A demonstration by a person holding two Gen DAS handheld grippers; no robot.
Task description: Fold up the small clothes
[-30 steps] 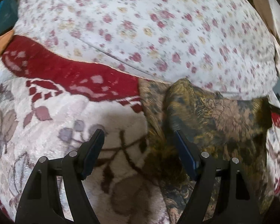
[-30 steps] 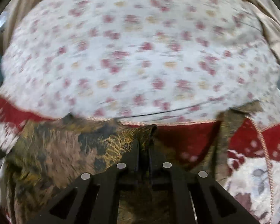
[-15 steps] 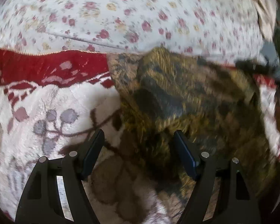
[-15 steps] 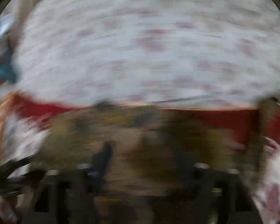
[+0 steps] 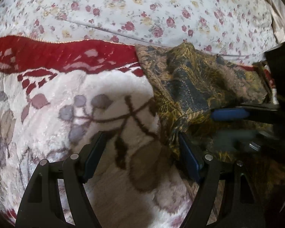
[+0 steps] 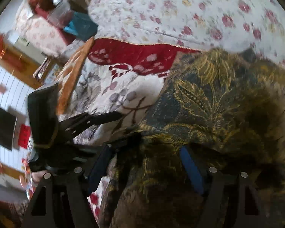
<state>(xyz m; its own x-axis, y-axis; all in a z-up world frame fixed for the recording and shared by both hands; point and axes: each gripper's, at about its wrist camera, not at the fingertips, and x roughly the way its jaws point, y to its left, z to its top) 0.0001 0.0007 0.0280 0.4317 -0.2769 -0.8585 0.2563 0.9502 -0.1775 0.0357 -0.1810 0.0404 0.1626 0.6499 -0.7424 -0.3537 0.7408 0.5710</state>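
Your left tongs [image 5: 140, 152] stand wide with nothing between the pads; the dark gold-patterned garment [image 5: 195, 87] lies on the plush blanket [image 5: 85, 102] of the bed, at about two o'clock in the left wrist view, its near edge brushing the right-hand pad. Your right tongs [image 6: 146, 167] also stand wide, hovering over the garment's middle and holding nothing. Before you pinch, pick one clean single edge, not the bunched ridge near the floral sheet [image 5: 142, 5]. Likely best: take corners with both tongs so the fold lands square.
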